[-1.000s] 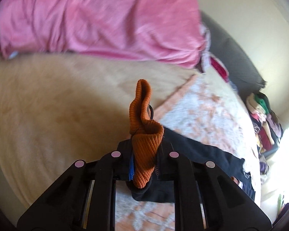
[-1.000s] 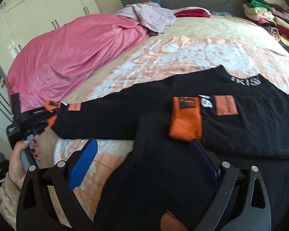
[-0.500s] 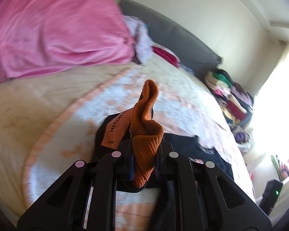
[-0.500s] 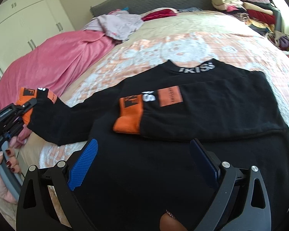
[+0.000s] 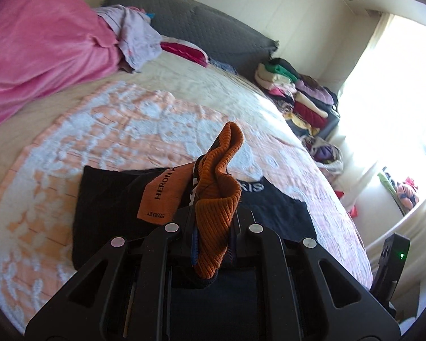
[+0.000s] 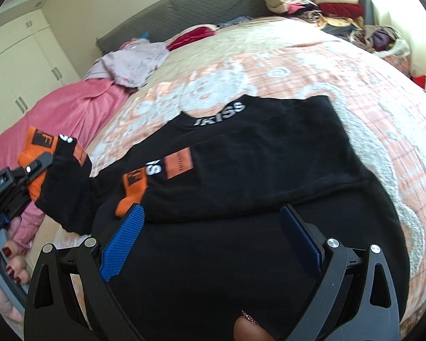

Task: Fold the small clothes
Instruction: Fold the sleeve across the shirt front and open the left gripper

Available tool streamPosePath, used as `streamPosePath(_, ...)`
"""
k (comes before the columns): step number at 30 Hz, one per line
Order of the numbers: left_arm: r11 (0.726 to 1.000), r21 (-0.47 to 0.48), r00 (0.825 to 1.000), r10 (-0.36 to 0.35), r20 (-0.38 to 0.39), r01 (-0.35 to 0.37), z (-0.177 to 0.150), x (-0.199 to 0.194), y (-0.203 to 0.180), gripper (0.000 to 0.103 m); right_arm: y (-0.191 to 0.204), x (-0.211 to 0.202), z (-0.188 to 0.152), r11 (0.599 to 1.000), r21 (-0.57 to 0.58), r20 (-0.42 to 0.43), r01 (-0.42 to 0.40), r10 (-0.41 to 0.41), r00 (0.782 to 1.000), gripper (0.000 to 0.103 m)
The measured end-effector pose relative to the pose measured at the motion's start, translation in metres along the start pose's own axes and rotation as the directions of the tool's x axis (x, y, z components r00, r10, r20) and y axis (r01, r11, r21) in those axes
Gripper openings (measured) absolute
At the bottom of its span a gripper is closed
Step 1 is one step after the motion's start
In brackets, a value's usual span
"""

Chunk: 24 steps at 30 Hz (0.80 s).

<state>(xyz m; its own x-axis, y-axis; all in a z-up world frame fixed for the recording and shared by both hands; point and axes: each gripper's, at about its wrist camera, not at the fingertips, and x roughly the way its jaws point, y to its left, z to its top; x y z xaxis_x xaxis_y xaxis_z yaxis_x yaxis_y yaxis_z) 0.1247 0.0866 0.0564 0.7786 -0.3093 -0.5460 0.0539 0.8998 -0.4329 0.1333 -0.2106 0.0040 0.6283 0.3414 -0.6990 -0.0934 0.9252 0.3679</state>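
Left hand-held gripper (image 5: 213,244) clamping orange cuff (image 5: 217,196)

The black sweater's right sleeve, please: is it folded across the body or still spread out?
Folded: the right sleeve lies across the black sweater, its orange cuff resting on the chest.

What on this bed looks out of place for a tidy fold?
One sleeve cuff is lifted off the black sweater, pinched in the left claw, while the other cuff already lies folded across its front.

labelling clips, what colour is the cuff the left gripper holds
Orange ribbed knit cuff, on a black sweater; clearest in left wrist view.
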Motion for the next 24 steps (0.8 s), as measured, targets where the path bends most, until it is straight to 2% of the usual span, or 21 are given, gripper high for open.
streamPosePath(7, 0.998, 0.059, 0.994, -0.026, -0.11, 0.032, -0.01, 0.032, -0.019, 0.008, -0.029, -0.008, 0.003, 0.997, 0.072, 0.02, 0.028, -0.029, 0.999, 0.095)
streamPosePath(15, 0.991, 0.103, 0.974, -0.061, -0.218, 0.085, -0.024, 0.064, -0.034, 0.01, -0.048, -0.005, 0.002, 0.991, 0.12, 0.012, 0.055, -0.057, 0.998, 0.095)
streamPosePath(17, 0.989, 0.093, 0.965, -0.085, -0.248, 0.111, -0.027, 0.071, -0.034, 0.017, -0.049, -0.004, 0.001, 0.991, 0.122, 0.007, 0.057, -0.059, 0.998, 0.095)
streamPosePath(19, 0.987, 0.067, 0.953, -0.121, -0.278, 0.145, -0.028, 0.076, -0.032, 0.018, -0.047, -0.002, 0.001, 0.991, 0.117, 0.004, 0.057, -0.058, 0.998, 0.095)
streamPosePath(22, 0.986, 0.052, 0.948, -0.136, -0.288, 0.157, -0.03, 0.081, -0.027, 0.018, -0.043, 0.003, 0.0, 0.993, 0.107, -0.008, 0.043, -0.043, 0.999, 0.095)
streamPosePath(24, 0.984, 0.037, 0.941, -0.157, -0.298, 0.176, -0.03, 0.083, -0.024, 0.025, -0.038, 0.007, 0.0, 0.995, 0.095, -0.018, 0.029, -0.027, 0.999, 0.095)
